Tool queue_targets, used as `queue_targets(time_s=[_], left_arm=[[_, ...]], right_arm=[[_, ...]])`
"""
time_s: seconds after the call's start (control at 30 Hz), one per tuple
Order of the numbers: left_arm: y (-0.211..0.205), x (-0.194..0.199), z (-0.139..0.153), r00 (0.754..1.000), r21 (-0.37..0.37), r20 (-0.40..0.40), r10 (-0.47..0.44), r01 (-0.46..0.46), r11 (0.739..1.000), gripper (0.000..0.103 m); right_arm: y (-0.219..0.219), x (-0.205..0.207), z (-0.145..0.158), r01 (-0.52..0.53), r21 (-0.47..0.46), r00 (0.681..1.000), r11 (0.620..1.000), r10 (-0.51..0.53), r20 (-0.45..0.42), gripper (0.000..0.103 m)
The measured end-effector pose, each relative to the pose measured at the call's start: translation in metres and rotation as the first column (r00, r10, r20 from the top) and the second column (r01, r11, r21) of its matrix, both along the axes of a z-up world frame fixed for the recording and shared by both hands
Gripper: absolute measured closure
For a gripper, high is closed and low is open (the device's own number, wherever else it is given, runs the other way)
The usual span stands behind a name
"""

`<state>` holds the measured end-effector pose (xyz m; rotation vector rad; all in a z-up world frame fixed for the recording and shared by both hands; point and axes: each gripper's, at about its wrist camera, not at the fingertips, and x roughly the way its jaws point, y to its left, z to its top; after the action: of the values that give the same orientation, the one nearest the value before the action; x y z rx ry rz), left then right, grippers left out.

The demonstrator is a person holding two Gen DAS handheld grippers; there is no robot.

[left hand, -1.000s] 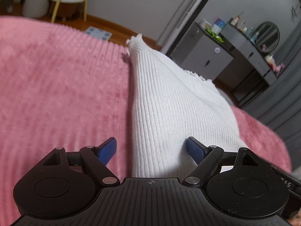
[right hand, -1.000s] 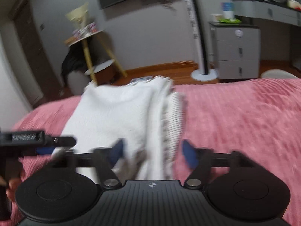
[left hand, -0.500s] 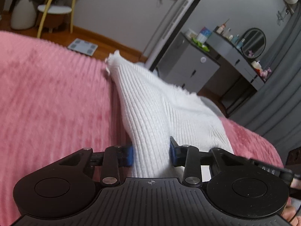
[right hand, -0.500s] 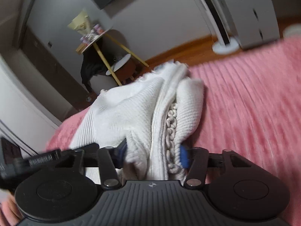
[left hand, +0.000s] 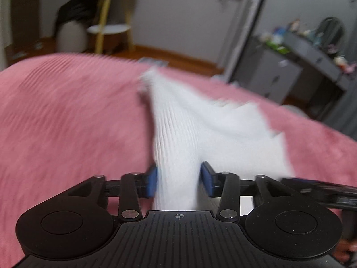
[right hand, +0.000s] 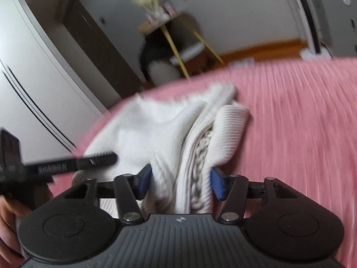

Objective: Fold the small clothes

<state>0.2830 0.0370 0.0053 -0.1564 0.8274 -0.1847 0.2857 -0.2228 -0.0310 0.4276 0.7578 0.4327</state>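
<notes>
A white ribbed knit garment lies folded on the pink bedspread. My left gripper is shut on its near left edge, the cloth bunched between the blue pads. In the right wrist view the same garment shows its stacked layers and a cable-knit strip. My right gripper is shut on the near right edge of those layers. The left gripper's finger shows at the left of that view. Both views are blurred by motion.
Beyond the bed stand a yellow-legged side table, a tower fan, grey drawers and a dressing table with a round mirror. A wardrobe is at the left in the right wrist view.
Both grippers went from open around the garment's near edge to shut on it. Both then swung with the cloth held, and the background shifted in each view.
</notes>
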Motion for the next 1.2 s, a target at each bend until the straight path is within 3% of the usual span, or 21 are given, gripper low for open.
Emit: queue_targets(time_s=[0.03, 0.13, 0.2, 0.23, 0.3, 0.43, 0.53, 0.6, 0.63, 0.67, 0.7, 0.77, 0.83, 0.9, 0.93, 1.0, 1.07, 1.13, 1.2], left_arm=[[0.006, -0.007, 0.000, 1.000, -0.008, 0.014, 0.014, -0.014, 1.000, 0.045], [0.012, -0.025, 0.006, 0.997, 0.013, 0.064, 0.035, -0.036, 0.999, 0.036], [0.012, -0.032, 0.010, 0.995, 0.024, 0.083, 0.050, -0.052, 0.998, 0.032], [0.013, -0.033, 0.010, 0.995, 0.019, 0.079, 0.053, -0.055, 0.998, 0.030], [0.015, -0.037, 0.006, 0.996, 0.016, 0.067, 0.067, -0.068, 0.998, 0.031], [0.020, -0.054, -0.002, 0.996, -0.007, 0.049, 0.079, -0.079, 0.997, 0.026], [0.020, -0.061, -0.009, 0.998, -0.033, 0.002, 0.067, -0.067, 0.997, 0.026], [0.017, -0.065, -0.010, 0.999, -0.008, 0.003, 0.050, -0.050, 0.999, 0.026], [0.015, -0.067, -0.009, 0.999, 0.017, 0.015, 0.046, -0.046, 0.999, 0.026], [0.013, -0.069, -0.005, 0.999, 0.043, 0.030, 0.045, -0.046, 0.998, 0.026], [0.013, -0.070, -0.002, 0.998, 0.064, 0.050, 0.043, -0.046, 0.997, 0.026], [0.009, -0.072, 0.007, 0.994, 0.094, 0.101, 0.046, -0.056, 0.994, 0.026], [0.005, -0.071, 0.012, 0.989, 0.102, 0.142, 0.048, -0.062, 0.993, 0.023], [-0.001, -0.062, 0.008, 0.991, 0.088, 0.126, 0.045, -0.056, 0.995, 0.022], [-0.004, -0.057, 0.003, 0.994, 0.082, 0.099, 0.041, -0.049, 0.995, 0.022], [-0.009, -0.045, -0.012, 0.999, 0.076, 0.034, 0.040, -0.043, 0.996, 0.020], [-0.002, -0.041, -0.018, 0.996, 0.029, -0.007, 0.086, -0.085, 0.996, 0.018], [0.007, -0.043, -0.012, 0.995, -0.011, -0.010, 0.102, -0.102, 0.995, 0.020], [0.010, -0.045, -0.001, 0.993, -0.006, 0.029, 0.117, -0.117, 0.993, 0.022]], right_arm=[[0.000, -0.009, 0.000, 0.022, -0.003, 1.000, 1.000, -0.022, 0.001, 0.039], [-0.002, -0.036, 0.016, 0.094, -0.017, 0.994, 0.995, -0.093, 0.051, 0.038], [0.000, -0.048, 0.028, 0.112, -0.006, 0.991, 0.994, -0.111, 0.080, 0.039], [0.001, -0.053, 0.030, 0.106, 0.021, 0.991, 0.994, -0.107, 0.077, 0.045], [0.010, -0.057, 0.029, 0.081, 0.054, 0.996, 0.995, -0.083, 0.040, 0.052], [0.027, -0.057, 0.010, 0.075, 0.051, 0.995, 0.996, -0.071, -0.064, 0.051], [0.030, -0.045, -0.008, 0.080, 0.135, 0.988, 0.988, -0.061, -0.140, 0.046], [0.026, -0.040, -0.010, 0.116, 0.183, 0.984, 0.976, -0.088, -0.155, 0.046], [0.022, -0.037, -0.010, 0.130, 0.211, 0.983, 0.969, -0.097, -0.157, 0.052], [0.021, -0.033, -0.011, 0.136, 0.223, 0.982, 0.965, -0.102, -0.156, 0.065], [0.022, -0.031, -0.009, 0.135, 0.199, 0.983, 0.971, -0.105, -0.154, 0.092], [0.028, -0.037, 0.003, 0.124, 0.092, 0.990, 0.988, -0.116, -0.081, 0.091], [0.034, -0.059, 0.018, 0.163, -0.035, 0.985, 0.986, -0.160, 0.070, 0.091], [0.037, -0.075, 0.023, 0.216, -0.134, 0.967, 0.967, -0.194, 0.165, 0.091], [0.040, -0.077, 0.018, 0.226, -0.184, 0.966, 0.956, -0.196, 0.167, 0.091], [0.043, -0.071, -0.004, 0.203, -0.229, 0.977, 0.952, -0.183, 0.108, 0.089], [0.043, -0.071, -0.010, 0.181, -0.256, 0.981, 0.950, -0.156, 0.114, 0.087], [0.038, -0.068, 0.005, 0.178, -0.276, 0.983, 0.945, -0.159, 0.089, 0.061], [0.027, -0.074, 0.021, 0.225, -0.252, 0.971, 0.941, -0.195, 0.138, 0.058]])
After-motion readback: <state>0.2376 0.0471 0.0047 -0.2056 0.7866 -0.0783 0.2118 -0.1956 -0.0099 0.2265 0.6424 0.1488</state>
